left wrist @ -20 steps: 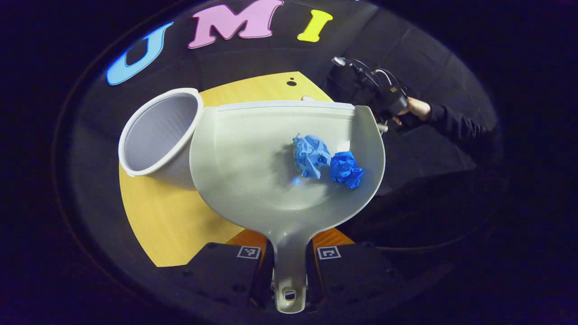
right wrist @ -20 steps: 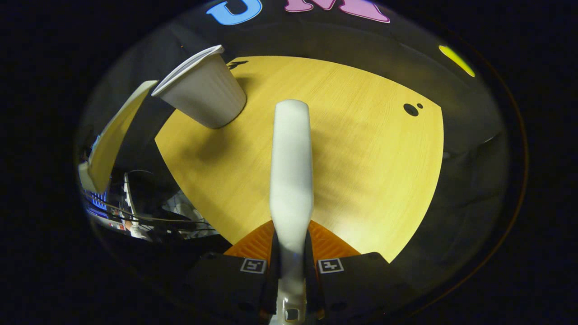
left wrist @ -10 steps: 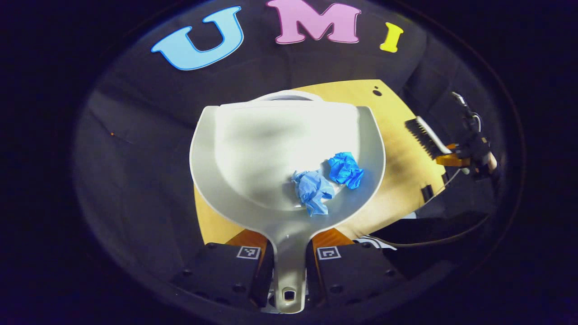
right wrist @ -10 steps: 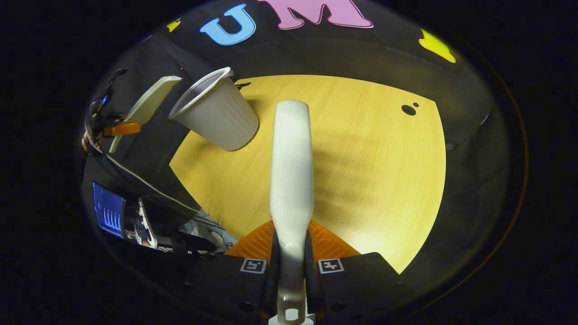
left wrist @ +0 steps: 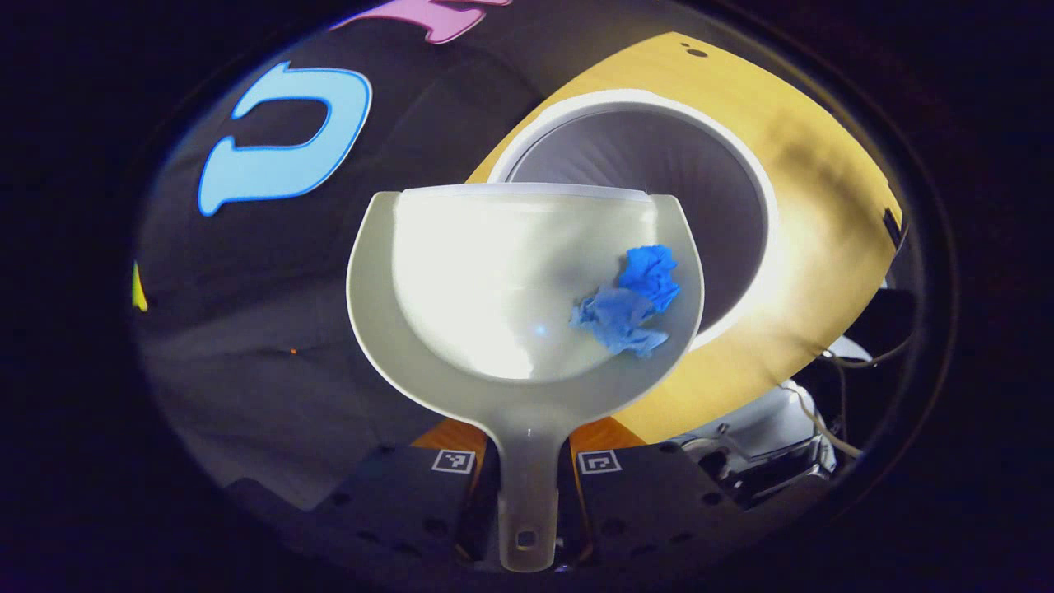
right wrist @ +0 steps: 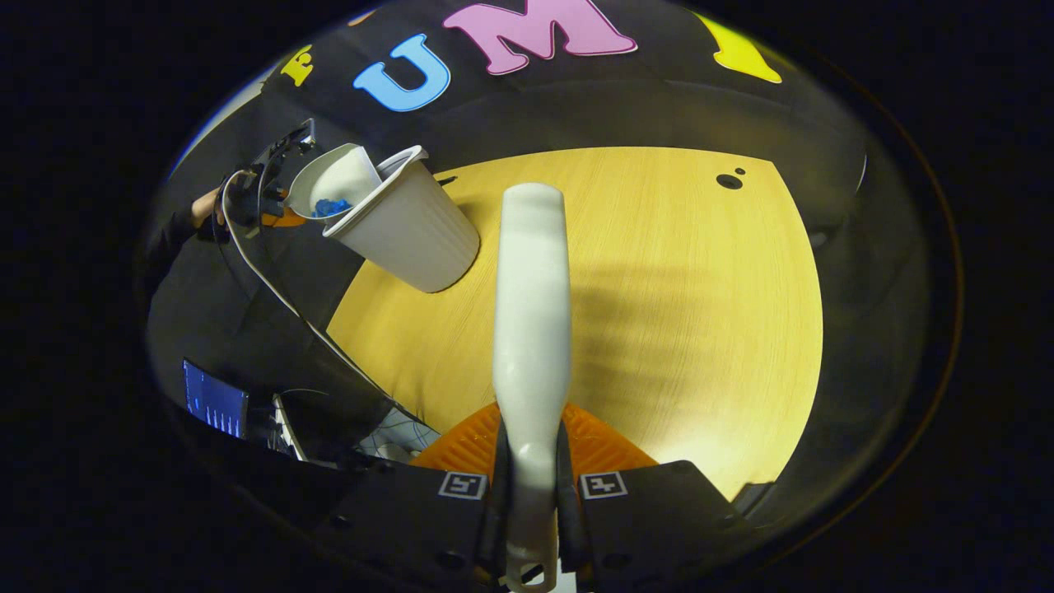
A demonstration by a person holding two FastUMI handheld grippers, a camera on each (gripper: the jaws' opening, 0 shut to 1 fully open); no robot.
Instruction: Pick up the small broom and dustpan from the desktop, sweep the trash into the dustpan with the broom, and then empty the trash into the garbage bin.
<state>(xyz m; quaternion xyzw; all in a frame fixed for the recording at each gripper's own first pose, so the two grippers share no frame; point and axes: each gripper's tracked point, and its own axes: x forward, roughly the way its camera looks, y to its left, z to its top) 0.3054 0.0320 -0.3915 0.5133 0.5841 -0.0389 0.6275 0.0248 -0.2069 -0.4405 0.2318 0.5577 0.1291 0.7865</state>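
Gripping the dustpan (left wrist: 494, 272) by its handle with left tongs (left wrist: 527, 469) clamped, blue trash (left wrist: 632, 298) inside, lip over the garbage bin (left wrist: 741, 214) on the worktop (right wrist: 675, 313), right tongs (right wrist: 531, 486) clamped on the broom (right wrist: 531, 313) handle.

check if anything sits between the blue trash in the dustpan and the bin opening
Nothing visible does. The two blue paper wads lie loose in the dustpan, held by the left gripper, with its front lip over the open white garbage bin. The bin mouth is uncovered.
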